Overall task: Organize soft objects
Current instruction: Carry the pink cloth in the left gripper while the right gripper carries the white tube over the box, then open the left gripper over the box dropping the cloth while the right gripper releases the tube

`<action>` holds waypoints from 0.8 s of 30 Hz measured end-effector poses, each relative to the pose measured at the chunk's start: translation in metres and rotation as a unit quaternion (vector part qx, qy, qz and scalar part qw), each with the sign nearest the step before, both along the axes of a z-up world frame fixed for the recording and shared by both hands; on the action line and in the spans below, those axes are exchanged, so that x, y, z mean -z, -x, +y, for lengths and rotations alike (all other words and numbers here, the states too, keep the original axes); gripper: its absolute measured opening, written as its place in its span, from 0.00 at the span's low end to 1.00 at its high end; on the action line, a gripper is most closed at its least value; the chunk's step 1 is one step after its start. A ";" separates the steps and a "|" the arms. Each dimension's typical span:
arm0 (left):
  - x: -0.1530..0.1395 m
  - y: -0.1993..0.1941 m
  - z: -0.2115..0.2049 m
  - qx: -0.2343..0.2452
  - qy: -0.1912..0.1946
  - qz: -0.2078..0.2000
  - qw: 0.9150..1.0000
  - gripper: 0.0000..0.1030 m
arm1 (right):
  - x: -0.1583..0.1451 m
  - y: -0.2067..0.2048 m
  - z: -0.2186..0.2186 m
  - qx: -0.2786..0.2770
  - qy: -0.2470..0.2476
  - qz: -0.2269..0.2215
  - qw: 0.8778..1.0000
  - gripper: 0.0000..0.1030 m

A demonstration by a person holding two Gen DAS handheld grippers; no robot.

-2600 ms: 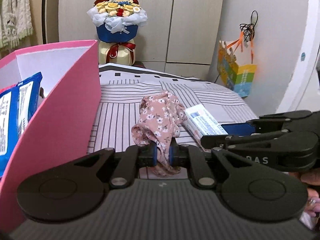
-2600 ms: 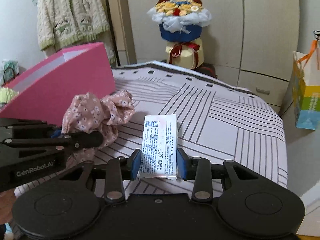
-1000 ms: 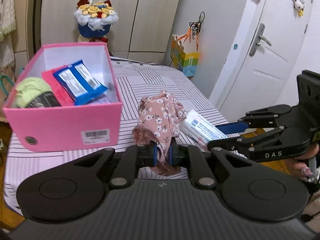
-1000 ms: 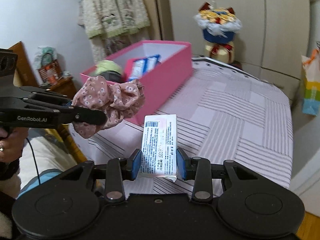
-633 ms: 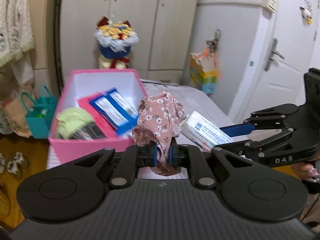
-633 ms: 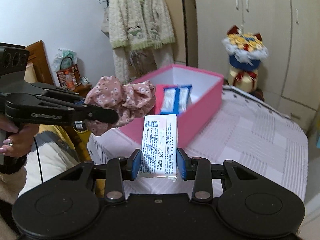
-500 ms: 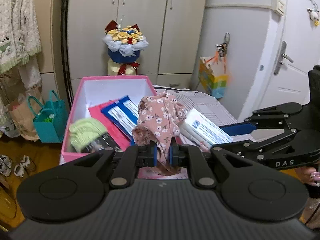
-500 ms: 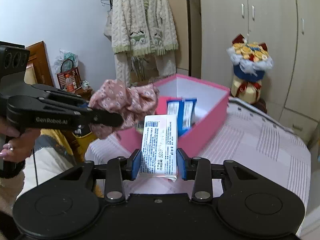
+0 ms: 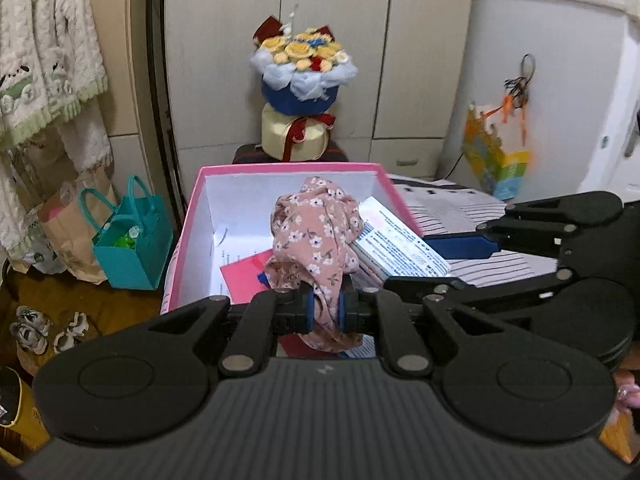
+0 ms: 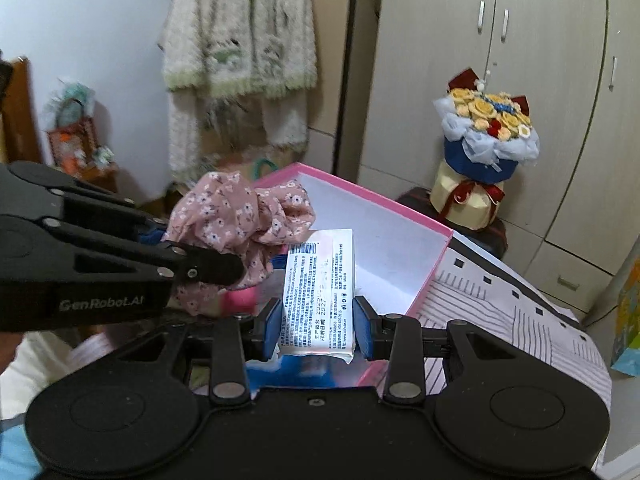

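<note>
A: Left claw [image 9: 325, 312]?
B: Clamped tight on the floral scrunchie [image 9: 316, 232], most of the cloth bunched up ahead of the fingertips, over the open pink box [image 9: 192, 216].

A: Right claw [image 10: 317, 326]?
B: Partly closed, pads pressed on both sides of the white tissue packet [image 10: 318, 292], held upright, printed face toward the camera. Just right of the left claw, also above the box.

A: Under the claws?
B: Red and blue packets [image 9: 244, 276] inside the box. Striped surface [image 10: 520, 320] off right of the right claw.
</note>
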State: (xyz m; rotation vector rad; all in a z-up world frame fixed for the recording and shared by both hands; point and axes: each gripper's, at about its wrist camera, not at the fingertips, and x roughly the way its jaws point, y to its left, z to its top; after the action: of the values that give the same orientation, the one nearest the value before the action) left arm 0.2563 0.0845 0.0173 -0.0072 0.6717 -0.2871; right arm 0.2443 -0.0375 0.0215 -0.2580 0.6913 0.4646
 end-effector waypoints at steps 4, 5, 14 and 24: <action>0.012 -0.025 -0.002 -0.005 0.006 0.021 1.000 0.10 | 0.013 -0.028 0.004 0.019 0.019 0.013 1.000 0.41; 0.015 -0.030 -0.002 -0.005 0.008 0.028 1.000 0.10 | 0.016 -0.032 0.004 0.021 0.024 0.013 0.999 0.41; 0.025 -0.050 -0.006 -0.014 0.031 0.052 0.998 0.37 | 0.018 -0.024 0.008 0.003 0.046 -0.018 0.999 0.56; -0.006 0.003 0.009 -0.026 0.002 -0.020 0.999 0.66 | -0.011 0.027 -0.040 -0.007 -0.066 -0.024 0.998 0.66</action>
State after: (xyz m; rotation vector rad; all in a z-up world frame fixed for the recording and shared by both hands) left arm 0.2534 0.0939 0.0233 -0.0220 0.6312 -0.2384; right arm 0.2169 -0.0775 0.0322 -0.1496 0.6096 0.5141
